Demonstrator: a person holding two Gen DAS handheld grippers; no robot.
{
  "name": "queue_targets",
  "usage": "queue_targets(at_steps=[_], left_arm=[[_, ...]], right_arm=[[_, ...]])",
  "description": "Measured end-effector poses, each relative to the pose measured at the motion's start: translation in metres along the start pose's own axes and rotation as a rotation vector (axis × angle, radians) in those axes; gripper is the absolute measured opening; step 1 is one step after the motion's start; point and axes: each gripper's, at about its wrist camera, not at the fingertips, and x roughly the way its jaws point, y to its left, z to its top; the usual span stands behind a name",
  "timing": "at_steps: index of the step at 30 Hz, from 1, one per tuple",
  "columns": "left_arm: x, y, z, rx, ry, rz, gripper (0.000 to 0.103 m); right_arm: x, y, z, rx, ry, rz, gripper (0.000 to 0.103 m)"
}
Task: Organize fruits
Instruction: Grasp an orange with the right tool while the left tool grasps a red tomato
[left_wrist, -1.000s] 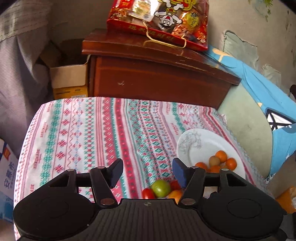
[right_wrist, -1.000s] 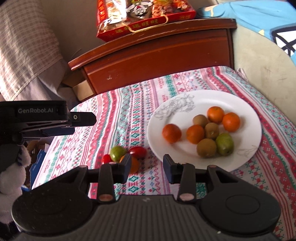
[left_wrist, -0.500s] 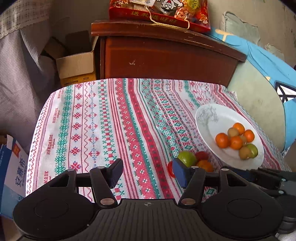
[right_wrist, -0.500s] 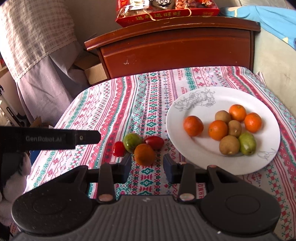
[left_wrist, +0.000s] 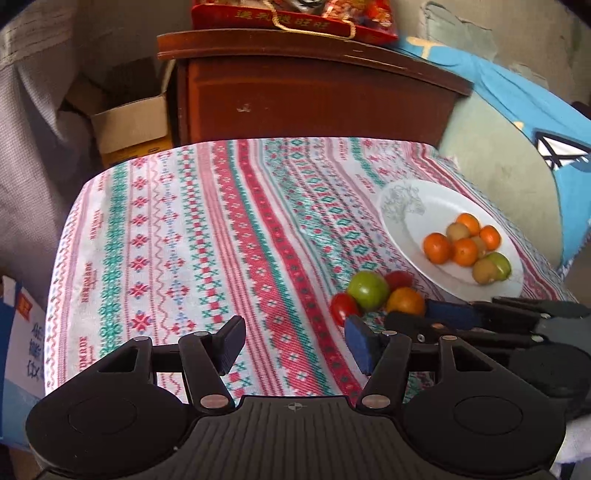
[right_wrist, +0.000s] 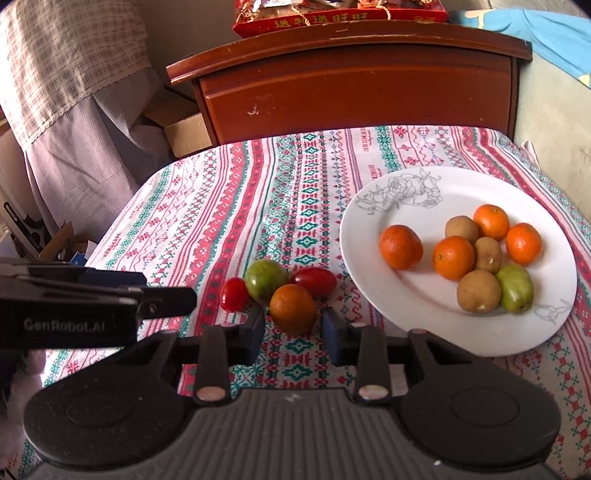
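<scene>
A white plate (right_wrist: 373, 236) on the patterned cloth holds several oranges, brown kiwis and a green fruit (right_wrist: 515, 288). Left of it lie an orange (right_wrist: 293, 308), a green tomato (right_wrist: 266, 281), a long red tomato (right_wrist: 314, 281) and a small red tomato (right_wrist: 233, 299). My right gripper (right_wrist: 293, 334) is open, its fingers on either side of the loose orange, just short of it. My left gripper (left_wrist: 293, 345) is open and empty above the cloth, left of the same fruit group (left_wrist: 369, 290). The plate shows in the left wrist view (left_wrist: 406, 218).
A dark wooden cabinet (right_wrist: 351, 85) stands behind the table with a red snack bag (right_wrist: 340, 14) on top. A cardboard box (left_wrist: 129, 125) sits at its left. Blue bedding (left_wrist: 517, 103) lies to the right. The left gripper's body (right_wrist: 74, 306) reaches in from the left.
My right gripper has moved forward and down to the loose orange, which now lies between its fingertips. My left gripper has drawn back and to the left, away from the fruit.
</scene>
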Motion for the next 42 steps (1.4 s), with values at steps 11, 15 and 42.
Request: queue_targets(at_steps=[11, 15, 42], left_arm=[[0.01, -0.029, -0.005, 0.149, -0.057, -0.029, 0.056], [0.016, -0.034, -0.006, 0.176, -0.07, -0.03, 0.049], [0.022, -0.036, -0.008, 0.198, -0.084, -0.043, 0.016]], right_arm=[[-0.022, -0.022, 0.0, 0.078, -0.01, -0.01, 0.03], [-0.025, -0.027, -0.001, 0.096, -0.008, -0.009, 0.03], [-0.026, -0.037, -0.002, 0.138, -0.007, -0.014, 0.03]])
